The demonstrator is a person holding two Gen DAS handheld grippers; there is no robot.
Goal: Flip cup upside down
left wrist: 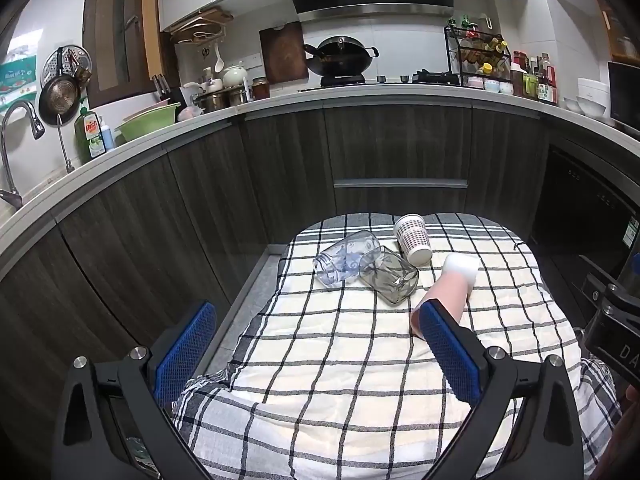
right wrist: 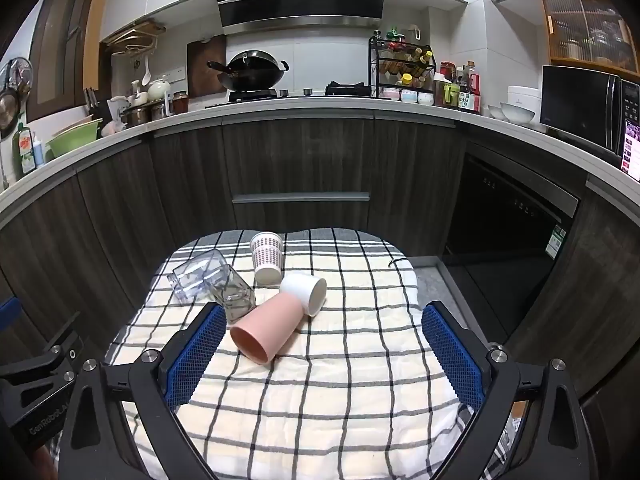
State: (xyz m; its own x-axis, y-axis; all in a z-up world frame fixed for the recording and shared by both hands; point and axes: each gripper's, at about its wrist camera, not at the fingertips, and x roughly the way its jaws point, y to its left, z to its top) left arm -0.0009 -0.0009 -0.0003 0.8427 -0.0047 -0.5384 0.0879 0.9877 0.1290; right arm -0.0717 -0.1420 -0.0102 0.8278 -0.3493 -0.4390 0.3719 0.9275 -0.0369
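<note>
The smooth pink plastic cup (right wrist: pixel 267 330) lies on its side on the checked cloth surface (right wrist: pixel 340 400), touching the white cup (right wrist: pixel 306 292). It looks light, stiff and a little slippery; I would grip across its middle wall. The right tool (right wrist: pixel 324 354) and left tool (left wrist: pixel 316 356) are both wide open and hold nothing.

Black angular tool (right wrist: pixel 320 348) frames, blue mesh-textured pads (right wrist: pixel 196 354), silver round screws (right wrist: pixel 149 356).

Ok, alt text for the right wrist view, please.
Five cups lie tipped on a checked cloth: pink cup nearest, white cup, dotted paper cup and two clear glasses. The open right gripper hovers short of them, kitchen counter behind.
</note>
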